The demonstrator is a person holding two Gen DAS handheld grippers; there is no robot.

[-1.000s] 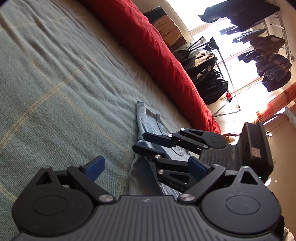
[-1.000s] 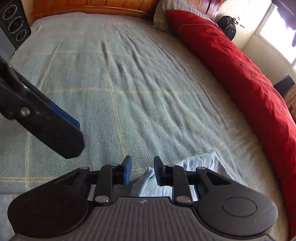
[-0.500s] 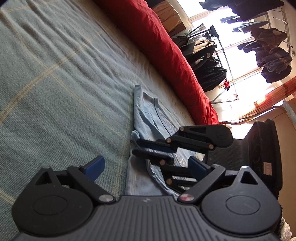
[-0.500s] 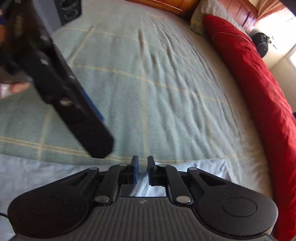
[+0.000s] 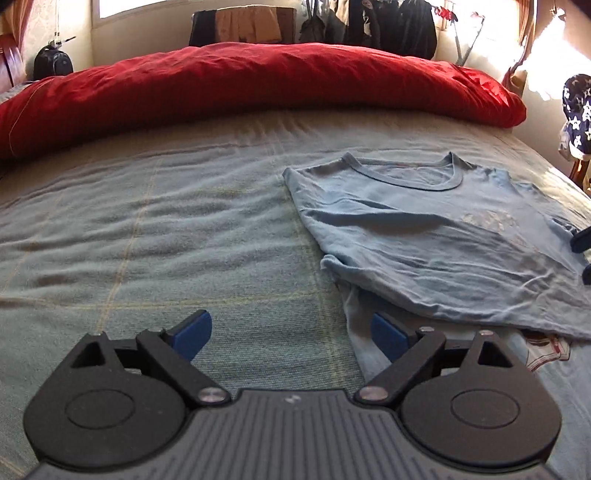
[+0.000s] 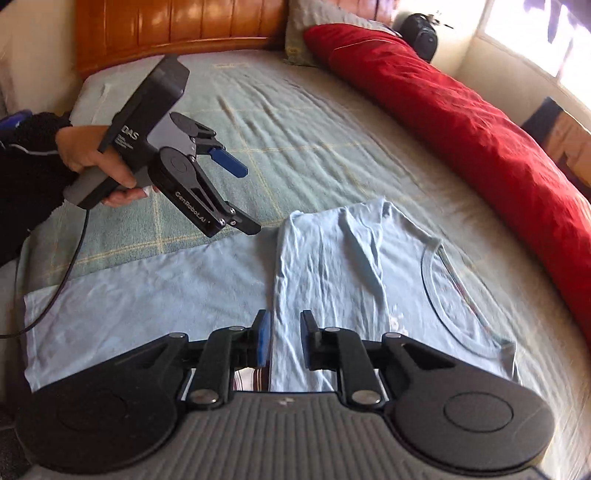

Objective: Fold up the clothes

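R gripper [image 6: 282,341]: jaws have just been opening a bit, now a narrow gap, nothing pinched btwn the pads; light blue T-shirt [image 6: 369,280] lies under and ahead of it. L gripper [image 5: 291,334]: jaws spread wide, empty, closing slightly; in the R view it hangs at 10 o'clock just above the shirt's edge, held by a hand [image 6: 94,158] in a dark sleeve.

Shirt sits on the green checked blanket [image 5: 147,229], one side already folded in over the body, neckline toward 2 o'clock in the R view. A second pale blue layer spreads out at 9 o'clock; can't tell if it's the same garment.

Risks, as I judge: neither gripper has hold of cloth, so the fold-over could slide or crease if nudged. A grab made w/ the R jaws this narrow may catch one layer only, or snag the blanket too. L gripper's cable [image 6: 55,291] trails across the pale cloth and could drag it.

Around: red duvet [image 5: 258,77] along 12 o'clock in the L view, wooden headboard [image 6: 177,29], backpack [image 6: 419,35]. Nothing blocks the shirt.
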